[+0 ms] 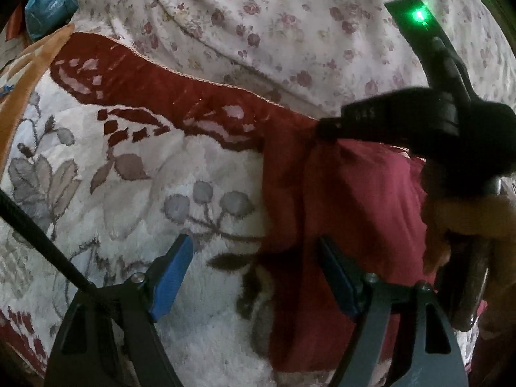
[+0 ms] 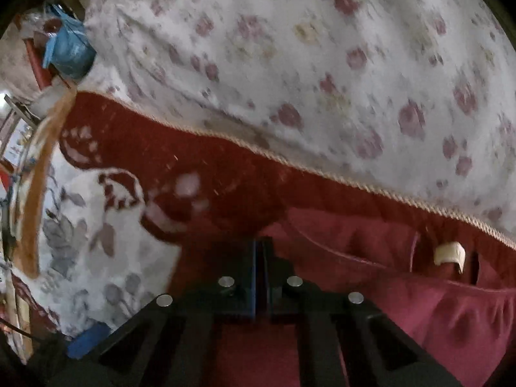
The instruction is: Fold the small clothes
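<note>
While the left gripper (image 1: 254, 277) hangs w/ its blue-padded fingers (image 1: 171, 274) spread wide apart, nothing sits clamped betw. them; the left pad is over the fluffy white blanket w/ grey leaf and berry print and dark red border (image 1: 135, 174), the right pad over the dark red small cloth garment (image 1: 354, 200). That garment lies on the blanket at the right side of the left wrist view, its left edge running roughly top to bottom, just inside the right finger. Right gripper (image 2: 259, 277) has its jaws pressed together, only a thin blue line showing betw. them; in the left wrist view its black body (image 1: 419, 122) meets the garment's upper edge, fabric bunched at the tip, so it looks pinched there, though the blur makes the grip itself hard to confirm. From the right wrist view the garment (image 2: 403, 274) spreads rightward w/ a pale label (image 2: 450, 254) near its seam. Beyond the blanket's trim lies a white bedsheet w/ small pink rose print (image 2: 322, 64). Blue plastic bag (image 1: 50, 3) far upper left.
</note>
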Tool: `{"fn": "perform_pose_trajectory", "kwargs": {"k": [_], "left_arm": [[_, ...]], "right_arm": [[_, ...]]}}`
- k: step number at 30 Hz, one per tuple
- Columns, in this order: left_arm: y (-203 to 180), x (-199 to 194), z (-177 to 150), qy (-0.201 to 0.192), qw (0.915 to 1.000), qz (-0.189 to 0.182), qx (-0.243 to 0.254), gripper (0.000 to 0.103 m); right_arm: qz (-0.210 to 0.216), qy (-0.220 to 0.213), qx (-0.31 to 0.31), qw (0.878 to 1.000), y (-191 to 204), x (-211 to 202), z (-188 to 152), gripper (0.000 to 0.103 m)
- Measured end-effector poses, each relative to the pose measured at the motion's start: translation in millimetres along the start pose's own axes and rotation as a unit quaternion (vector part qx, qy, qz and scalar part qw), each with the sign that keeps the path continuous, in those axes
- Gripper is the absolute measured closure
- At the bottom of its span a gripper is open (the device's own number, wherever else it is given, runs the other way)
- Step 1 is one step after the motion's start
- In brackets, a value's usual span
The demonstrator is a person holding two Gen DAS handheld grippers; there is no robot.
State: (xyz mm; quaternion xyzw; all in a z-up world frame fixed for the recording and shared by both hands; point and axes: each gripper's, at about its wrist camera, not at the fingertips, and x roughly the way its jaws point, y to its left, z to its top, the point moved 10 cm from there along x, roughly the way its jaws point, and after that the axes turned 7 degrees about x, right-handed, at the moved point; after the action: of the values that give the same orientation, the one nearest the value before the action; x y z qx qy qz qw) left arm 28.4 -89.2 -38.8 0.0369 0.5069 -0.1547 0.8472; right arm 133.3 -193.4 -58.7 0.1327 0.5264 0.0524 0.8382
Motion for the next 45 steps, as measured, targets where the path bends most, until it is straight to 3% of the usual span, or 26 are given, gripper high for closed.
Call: {"fn": "perform_pose_trajectory", "kwargs": {"k": [6, 12, 14, 17, 21, 27, 30, 34, 41, 45], "left_arm": [[-0.7, 0.9, 1.8, -0.001, 1.0, 0.002, 0.001, 0.024], [-0.2, 0.4, 1.4, -0.003, 1.0, 0.005, 0.004, 0.025], [0.4, 0.6, 1.3, -0.002, 1.0, 0.004, 0.001, 0.025], [0.6, 0.2, 1.0, -0.002, 1.0, 0.003, 0.0, 0.024], [1.1, 2.4, 0.7, -0.001, 1.0, 0.006, 0.001, 0.022], [1.7, 7.5, 0.3, 0.006, 1.0, 0.005, -0.001, 0.02], [1.8, 7.1, -0.3, 0.006, 1.0, 0.005, 0.0, 0.02], [2.2, 6.4, -0.6, 0.006, 1.0, 0.004, -0.002, 0.02], [1.6, 8.6, 0.4, 0.006, 1.0, 0.004, -0.002, 0.019], [2.2, 9.2, -0.2, 0.008, 1.0, 0.0, -0.005, 0.018]], "right_arm": [[0.007, 0.01, 0.0, 1.0, 2.9, 23.6, -1.4, 0.098], [0.063, -0.018, 0.029, 0.997, -5.2, -27.3, -4.9, 0.087], [0.048, -0.036, 0.019, 0.998, -14.2, -47.5, -14.2, 0.08], [0.007, -0.045, 0.016, 0.999, -35.0, -54.4, -27.9, 0.079], [-0.03, -0.033, 0.041, 0.998, -57.9, -24.0, -28.0, 0.079], [-0.069, -0.041, 0.017, 0.997, -55.6, -2.2, -6.2, 0.079], [-0.055, -0.045, 0.002, 0.997, -45.2, -18.6, -9.8, 0.079], [-0.032, -0.056, -0.011, 0.998, -31.8, -40.2, -20.9, 0.067], [-0.052, -0.036, 0.01, 0.998, -41.3, -0.1, -21.7, 0.065], [-0.014, -0.04, 0.041, 0.998, -48.3, -15.8, -16.8, 0.065]]}}
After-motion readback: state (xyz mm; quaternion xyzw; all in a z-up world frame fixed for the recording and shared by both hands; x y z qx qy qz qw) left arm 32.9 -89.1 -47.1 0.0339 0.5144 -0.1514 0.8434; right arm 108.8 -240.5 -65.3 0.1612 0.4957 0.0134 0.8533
